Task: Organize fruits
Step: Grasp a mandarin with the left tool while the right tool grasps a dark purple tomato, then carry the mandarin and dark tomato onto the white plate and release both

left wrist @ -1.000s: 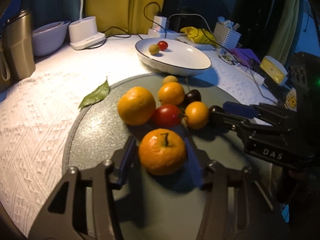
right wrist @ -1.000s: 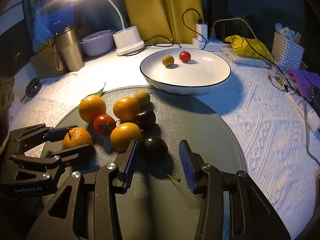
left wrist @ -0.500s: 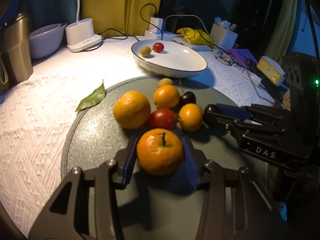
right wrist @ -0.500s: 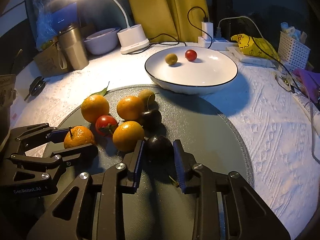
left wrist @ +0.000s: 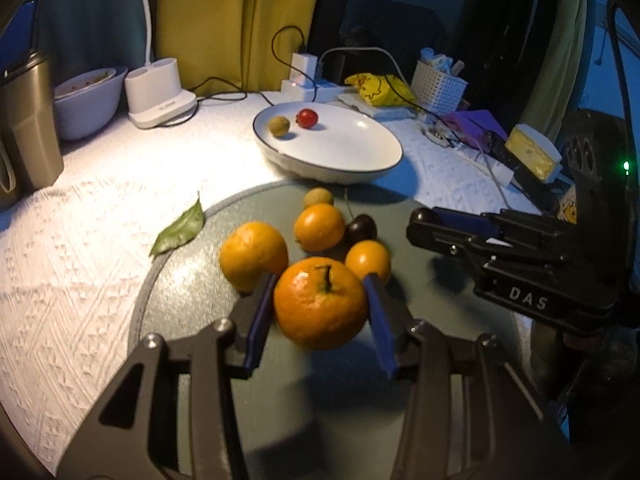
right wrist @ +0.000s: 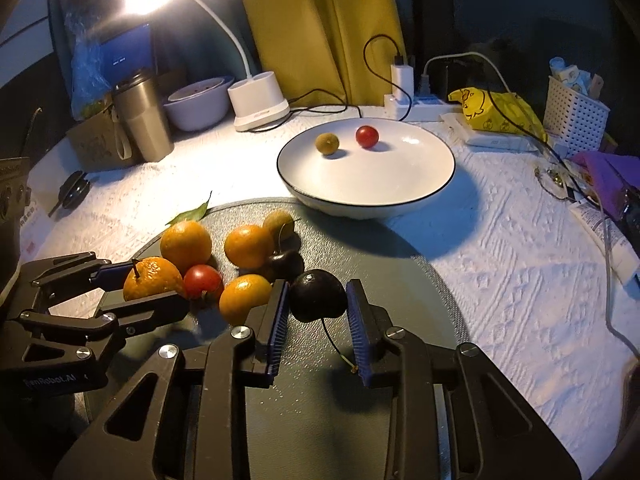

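The left gripper [left wrist: 320, 312] has its blue-padded jaws pinching a round orange mandarin with a short dark stem [left wrist: 321, 304], low in the centre of the left wrist view; the fruit looks lifted clear of the round grey-green mat [left wrist: 192, 304], though that is a judgement from the shadow below it. The right gripper [right wrist: 316, 312] has its jaws pressed against the sides of a dark, nearly black cherry with a thin trailing stem [right wrist: 318, 295], low centre in the right wrist view.

Just beyond the jaws, the remaining pile sits mid-frame on the mat: three smaller orange citrus fruits, a red cherry tomato [right wrist: 203, 281], a second dark cherry [right wrist: 287, 264] and a small tan-green round fruit [right wrist: 279, 222]. A green leaf [left wrist: 180, 230] lies at the mat's left edge on the white textured surface [left wrist: 80, 280].

Further up, right of centre, stands the white shallow bowl with a dark rim [right wrist: 420, 200], holding a tan-green fruit and a red tomato.

To do this step well, I would keep both grips light, since the cherry bruises easily and could slip sideways. Each fruit should travel high enough to clear the pile and the bowl's rim, and the two grippers, now close together, should move apart rather than cross. Lower before releasing, so nothing rolls.
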Demonstrator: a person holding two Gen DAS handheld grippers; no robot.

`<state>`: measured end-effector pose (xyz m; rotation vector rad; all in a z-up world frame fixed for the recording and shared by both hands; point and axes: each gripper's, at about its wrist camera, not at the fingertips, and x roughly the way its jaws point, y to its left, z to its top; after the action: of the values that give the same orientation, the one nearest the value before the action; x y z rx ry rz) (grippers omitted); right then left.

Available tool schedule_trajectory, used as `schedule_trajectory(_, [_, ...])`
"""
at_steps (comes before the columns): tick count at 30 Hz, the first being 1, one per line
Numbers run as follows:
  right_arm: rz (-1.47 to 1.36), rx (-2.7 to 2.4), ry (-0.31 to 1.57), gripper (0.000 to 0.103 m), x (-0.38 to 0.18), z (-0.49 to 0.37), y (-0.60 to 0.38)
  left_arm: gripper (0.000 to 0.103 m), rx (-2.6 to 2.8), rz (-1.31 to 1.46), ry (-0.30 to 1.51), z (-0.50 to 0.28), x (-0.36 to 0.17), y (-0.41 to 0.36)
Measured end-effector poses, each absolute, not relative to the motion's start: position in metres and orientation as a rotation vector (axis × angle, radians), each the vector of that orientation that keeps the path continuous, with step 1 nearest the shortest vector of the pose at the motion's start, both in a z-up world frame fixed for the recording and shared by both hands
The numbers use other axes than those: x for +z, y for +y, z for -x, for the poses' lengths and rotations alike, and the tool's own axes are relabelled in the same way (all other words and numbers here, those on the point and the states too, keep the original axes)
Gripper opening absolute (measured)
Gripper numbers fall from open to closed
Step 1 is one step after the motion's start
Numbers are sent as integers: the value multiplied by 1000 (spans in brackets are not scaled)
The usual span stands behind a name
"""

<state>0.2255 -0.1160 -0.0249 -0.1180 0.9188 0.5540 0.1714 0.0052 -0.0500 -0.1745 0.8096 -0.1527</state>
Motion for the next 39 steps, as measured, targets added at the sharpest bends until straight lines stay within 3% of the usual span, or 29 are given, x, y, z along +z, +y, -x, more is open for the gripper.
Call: schedule_trajectory(39, [84,504,856,31,-21,-319,-137,46,-157,125,788,-281,-21,-5])
